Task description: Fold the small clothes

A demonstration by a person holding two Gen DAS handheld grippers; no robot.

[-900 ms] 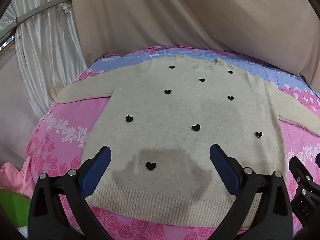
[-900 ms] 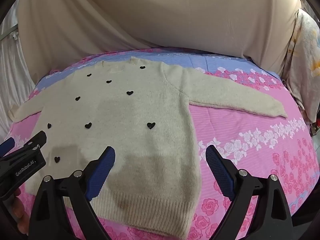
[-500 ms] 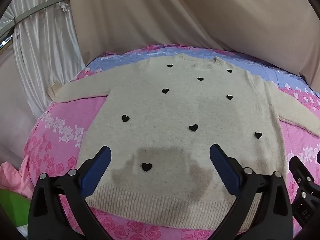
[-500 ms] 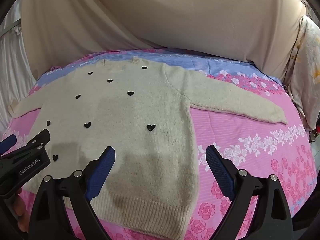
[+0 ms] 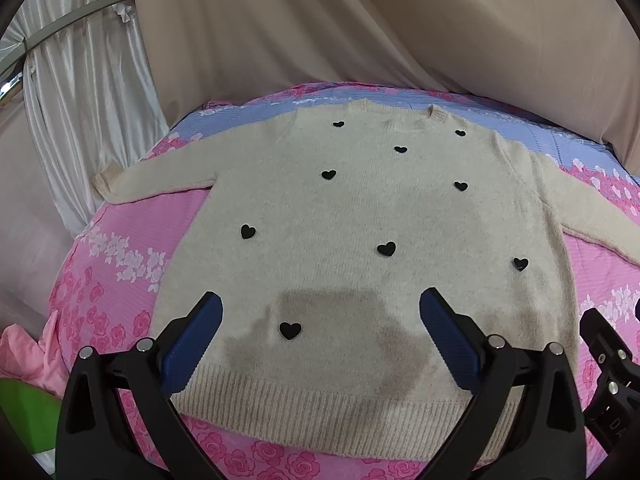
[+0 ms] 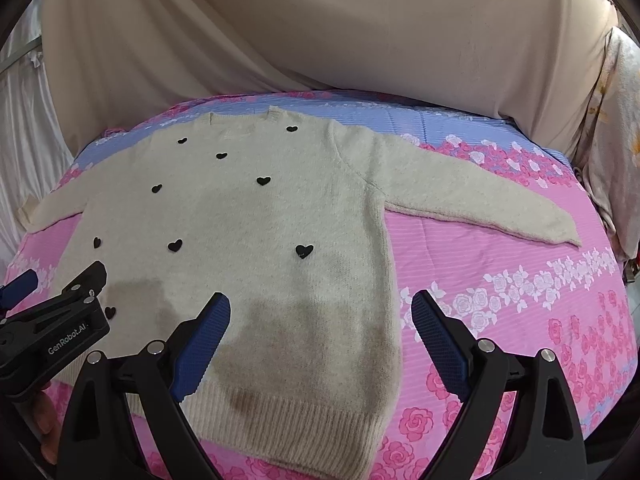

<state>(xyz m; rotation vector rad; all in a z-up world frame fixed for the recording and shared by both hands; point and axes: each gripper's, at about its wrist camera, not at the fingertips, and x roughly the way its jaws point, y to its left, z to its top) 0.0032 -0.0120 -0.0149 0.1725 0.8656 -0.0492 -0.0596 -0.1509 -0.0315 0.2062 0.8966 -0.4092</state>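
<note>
One sweater (image 5: 360, 216), nine black hearts (image 5: 386, 248), two grippers (image 5: 320, 338).

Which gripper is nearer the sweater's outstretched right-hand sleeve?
Right. The right gripper hangs open over the hem corner below that sleeve; the left gripper is open over the sweater's lower middle.

Left gripper (image 5: 320, 336): black frame, blue-padded fingers (image 5: 192, 344) spread wide, nothing held between them. Right gripper (image 6: 320, 336): same build, fingers (image 6: 438, 338) likewise held wide apart, nothing gripped. Both are held side by side, pointed forward and downward.
</note>
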